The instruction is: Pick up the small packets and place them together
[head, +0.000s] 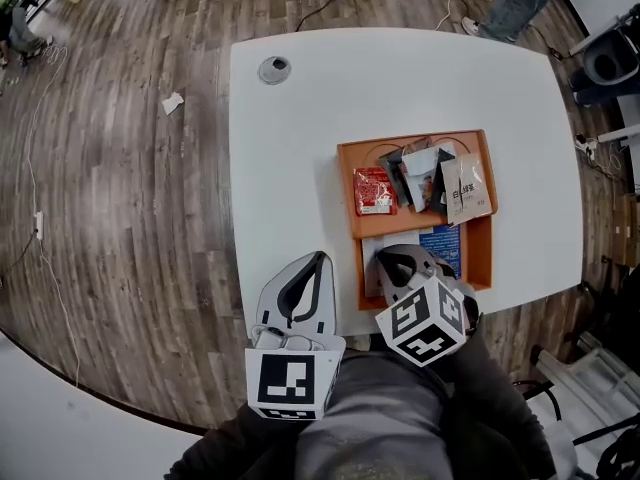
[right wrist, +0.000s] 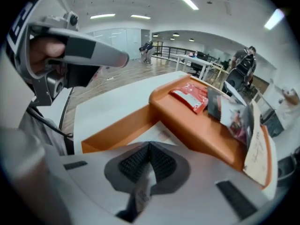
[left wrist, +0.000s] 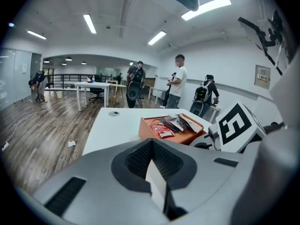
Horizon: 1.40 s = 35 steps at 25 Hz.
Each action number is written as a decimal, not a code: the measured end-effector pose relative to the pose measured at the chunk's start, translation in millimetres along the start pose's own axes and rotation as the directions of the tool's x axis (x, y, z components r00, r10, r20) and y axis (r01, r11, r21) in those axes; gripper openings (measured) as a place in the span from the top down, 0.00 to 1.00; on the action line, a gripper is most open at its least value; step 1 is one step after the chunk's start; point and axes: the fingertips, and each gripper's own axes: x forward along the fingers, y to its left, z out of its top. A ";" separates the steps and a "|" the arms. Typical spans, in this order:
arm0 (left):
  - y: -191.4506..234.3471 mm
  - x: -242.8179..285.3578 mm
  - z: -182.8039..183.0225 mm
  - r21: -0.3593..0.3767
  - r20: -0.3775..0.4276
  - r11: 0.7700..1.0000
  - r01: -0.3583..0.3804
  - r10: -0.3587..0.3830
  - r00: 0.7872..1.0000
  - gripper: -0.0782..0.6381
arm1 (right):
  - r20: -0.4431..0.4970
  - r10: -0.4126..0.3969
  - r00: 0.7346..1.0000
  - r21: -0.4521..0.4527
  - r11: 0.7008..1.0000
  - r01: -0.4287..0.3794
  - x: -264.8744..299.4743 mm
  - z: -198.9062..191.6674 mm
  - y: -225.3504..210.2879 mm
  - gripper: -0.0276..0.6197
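Right gripper view: your right gripper (right wrist: 149, 146) pinches a thin grey printed packet (right wrist: 140, 193), the orange plastic tray (right wrist: 187, 121) just ahead of it; your left gripper (left wrist: 151, 142) pinches a flat white packet (left wrist: 157, 184).

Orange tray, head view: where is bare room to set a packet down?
Bare: the white table left of the orange tray and beyond its far wall, save a round grey grommet near the far-left corner. Crowded: the tray's far compartment, a red packet beside overlapping packets; the near one holds white paper, a blue packet, the right gripper over it.
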 end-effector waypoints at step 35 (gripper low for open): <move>-14.9 6.5 12.0 0.055 0.020 0.994 0.092 -0.093 0.995 0.90 | -0.010 -0.098 0.995 0.130 0.987 0.099 -27.5 -12.8 -27.9 0.91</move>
